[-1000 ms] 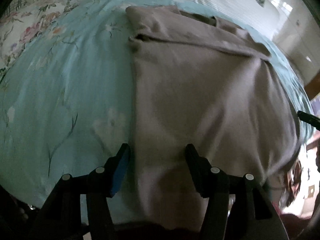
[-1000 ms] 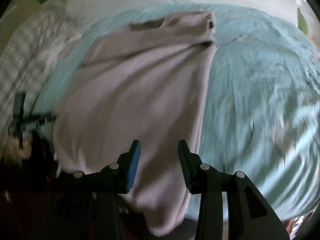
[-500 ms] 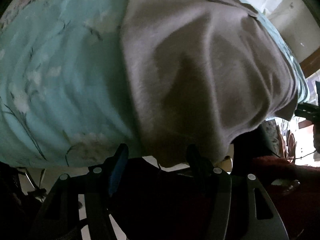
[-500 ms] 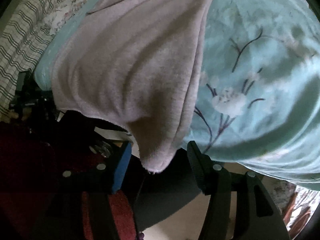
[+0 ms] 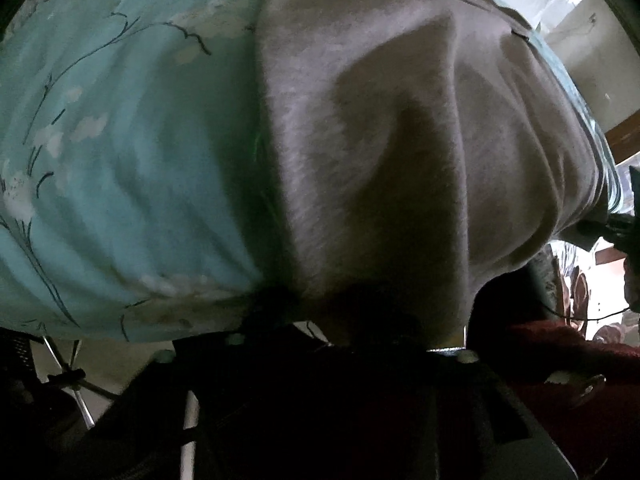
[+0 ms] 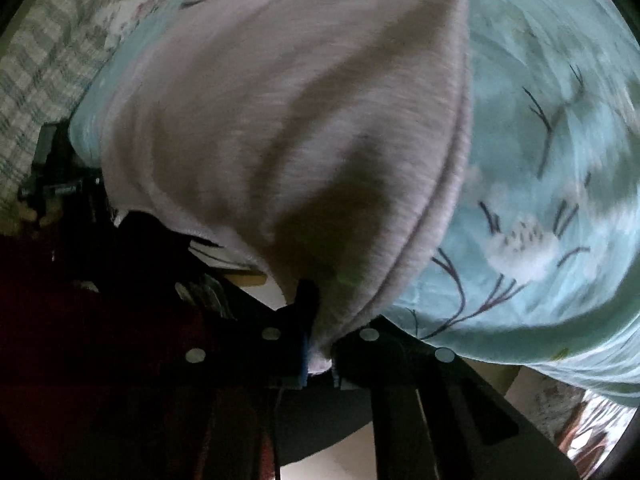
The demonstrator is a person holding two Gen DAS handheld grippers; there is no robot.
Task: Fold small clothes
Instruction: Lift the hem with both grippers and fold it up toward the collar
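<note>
A grey-mauve shirt [image 5: 380,128] lies on a teal flowered bedsheet [image 5: 132,152], its hem hanging over the bed's near edge. My left gripper [image 5: 352,316] is low at the hem's left corner, its jaws close together in dark shadow with the hem cloth between them. In the right wrist view the same shirt [image 6: 300,120] fills the middle. My right gripper [image 6: 320,344] is shut on the shirt's right hem corner, cloth pinched between the blue-padded fingers. The other gripper shows at the left edge [image 6: 52,184].
The bedsheet [image 6: 560,160] drops away at the bed's edge. A striped cover [image 6: 36,64] lies at the far left. A dark red garment [image 5: 560,360] and a metal stand [image 5: 68,376] are below the bed edge. A pale wall [image 5: 576,32] stands beyond.
Both grippers dropped from above the shirt to its hem at the bed's edge, moved in, and closed on the hem corners. They were open half a second ago.
</note>
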